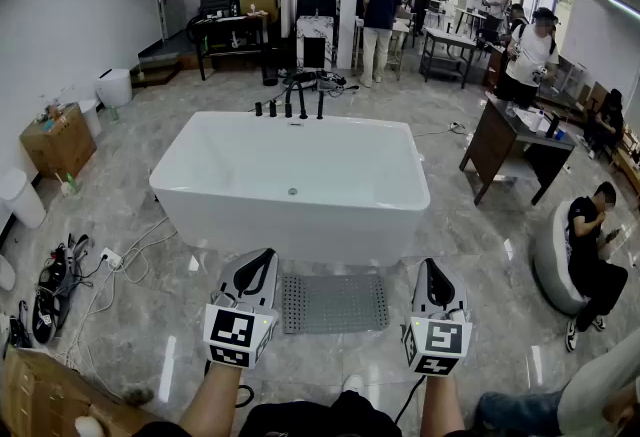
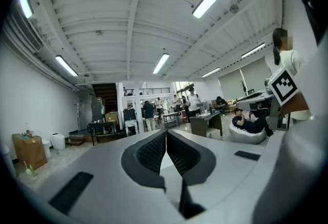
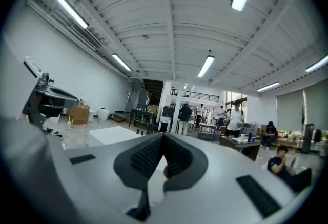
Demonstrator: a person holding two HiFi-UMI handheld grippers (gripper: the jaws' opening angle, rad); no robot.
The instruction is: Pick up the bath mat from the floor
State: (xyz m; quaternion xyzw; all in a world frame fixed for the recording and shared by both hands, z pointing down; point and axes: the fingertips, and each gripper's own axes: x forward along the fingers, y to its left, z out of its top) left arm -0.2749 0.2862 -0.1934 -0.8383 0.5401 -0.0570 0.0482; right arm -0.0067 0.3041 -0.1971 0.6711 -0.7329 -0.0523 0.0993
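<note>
A grey perforated bath mat (image 1: 334,303) lies flat on the tiled floor, just in front of the white bathtub (image 1: 292,183). My left gripper (image 1: 263,256) is held up at the mat's left edge, its jaws shut with nothing between them. At the mat's right edge my right gripper (image 1: 429,270) is likewise shut and empty. Both gripper views point up and outward across the room, so the mat is hidden in them. The left gripper (image 2: 166,138) shows its black pads pressed together, and so does the right gripper (image 3: 163,147).
Black faucets (image 1: 288,107) stand on the tub's far rim. Cables and a power strip (image 1: 108,258) lie on the floor at left, near a cardboard box (image 1: 57,141). A dark desk (image 1: 512,149) and a seated person (image 1: 592,253) are at right. Several people stand further back.
</note>
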